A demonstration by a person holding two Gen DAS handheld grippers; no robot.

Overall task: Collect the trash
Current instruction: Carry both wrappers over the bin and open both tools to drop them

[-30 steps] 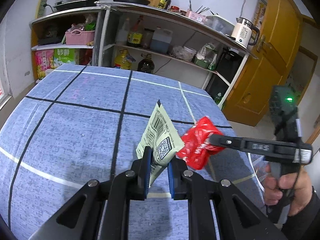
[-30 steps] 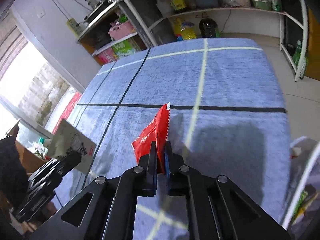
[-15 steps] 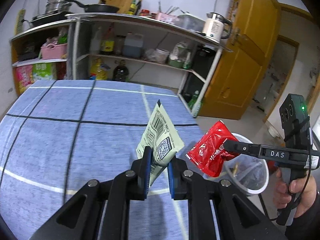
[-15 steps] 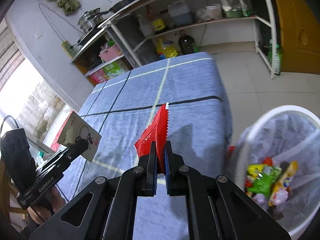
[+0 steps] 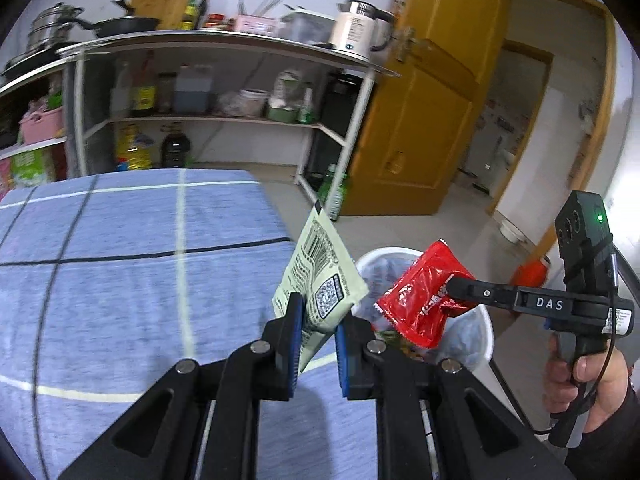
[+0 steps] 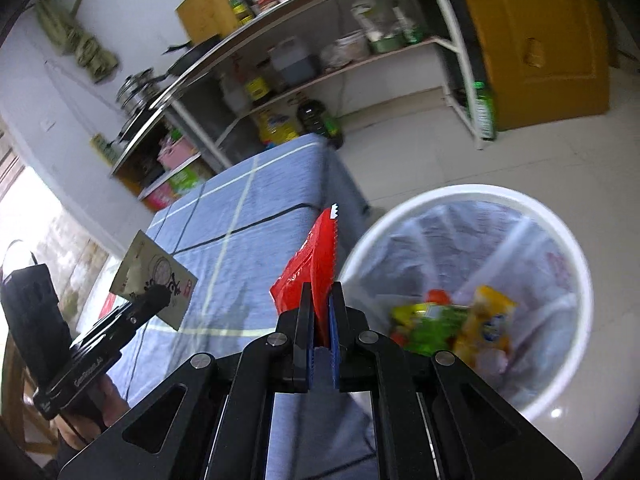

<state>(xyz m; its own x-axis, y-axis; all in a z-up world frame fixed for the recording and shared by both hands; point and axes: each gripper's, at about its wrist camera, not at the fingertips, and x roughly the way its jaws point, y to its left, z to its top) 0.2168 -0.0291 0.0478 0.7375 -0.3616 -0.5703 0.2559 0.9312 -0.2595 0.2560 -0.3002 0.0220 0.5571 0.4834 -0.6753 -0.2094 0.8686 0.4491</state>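
The red wrapper [image 6: 316,264] is pinched near its lower edge between the closed jaws of the right gripper [image 6: 319,320], standing up on edge with its serrated end pointing away. Seen from the right wrist, it sits just to the table side of the white bin [image 6: 576,264], close to the rim but not yet over the opening; in the left wrist view it appears in front of the bin's mouth. Gripping by one edge leaves most of the wrapper free, so it should fall clear once the jaws part.

The pale green sachet [image 5: 320,276] is clamped low down in the left gripper [image 5: 318,348], barcode and QR square facing the camera, its top corner tilted upward. It hangs over the table's edge, on the side nearest the bin, slightly farther from the bin than the red wrapper. Carrying one piece in each tool looks like a way to clear both in a single trip.

The bin stands on the tiled floor right beside the blue checked tablecloth [image 5: 120,272], lined with a clear bag and already holding green, yellow and orange packets [image 6: 452,320]. The person's right hand [image 5: 584,384] grips the handle beyond the bin. The step in hand appears to be the carry to the bin, with release next.
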